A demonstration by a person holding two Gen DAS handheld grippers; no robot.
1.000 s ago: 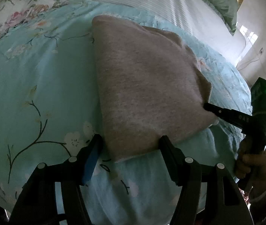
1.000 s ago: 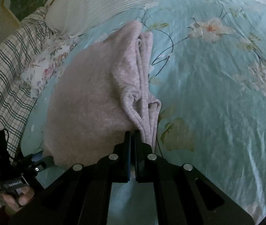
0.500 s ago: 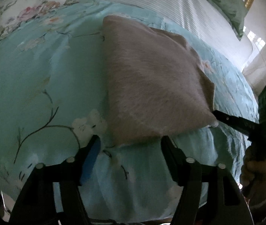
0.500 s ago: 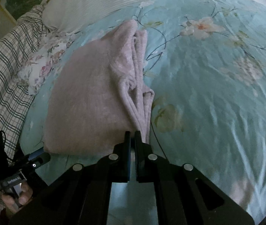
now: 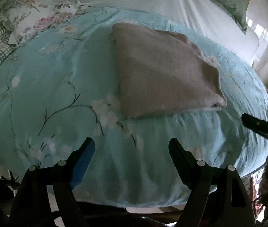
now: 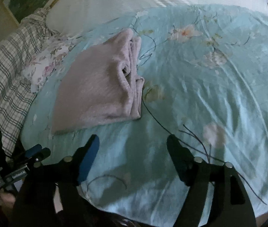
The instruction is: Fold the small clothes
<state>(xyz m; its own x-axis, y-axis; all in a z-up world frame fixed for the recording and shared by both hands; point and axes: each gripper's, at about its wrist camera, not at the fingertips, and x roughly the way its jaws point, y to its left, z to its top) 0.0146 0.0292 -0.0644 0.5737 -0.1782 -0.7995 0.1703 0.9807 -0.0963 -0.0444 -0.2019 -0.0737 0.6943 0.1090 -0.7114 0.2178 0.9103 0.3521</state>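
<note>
From the left wrist view, I see the pink cloth [image 5: 164, 75] in the middle of the frame, a little to the upper right; it lies flat on the blue flowered bed cover [image 5: 48, 87] as a neat folded block with clean edges; my left gripper [image 5: 132, 147] sits at the bottom of the frame, and its two jaws are spread wide with nothing between them; only bed cover shows in the gap; the cloth is well apart from it, higher up in the frame; at the right edge I see the dark tip of my right gripper [image 5: 255, 124], also off the cloth; I cannot tell from here how its jaws stand.

From the right wrist view, the pink cloth [image 6: 103, 90] is in the upper left part of the frame; here I see its stacked layers along the right side, a bit bumpy but piled on top of each other; my right gripper [image 6: 134, 145] is at the bottom, jaws spread wide and holding nothing; my left gripper [image 6: 37, 151] peeks in at the lower left; a checked blanket [image 6: 3, 79] lies along the left edge.

I think the folding of this piece is done; both tools are off it; what may be left is a little tidying of that bumpy side, or a next piece, but I see no other small clothes here.
</note>
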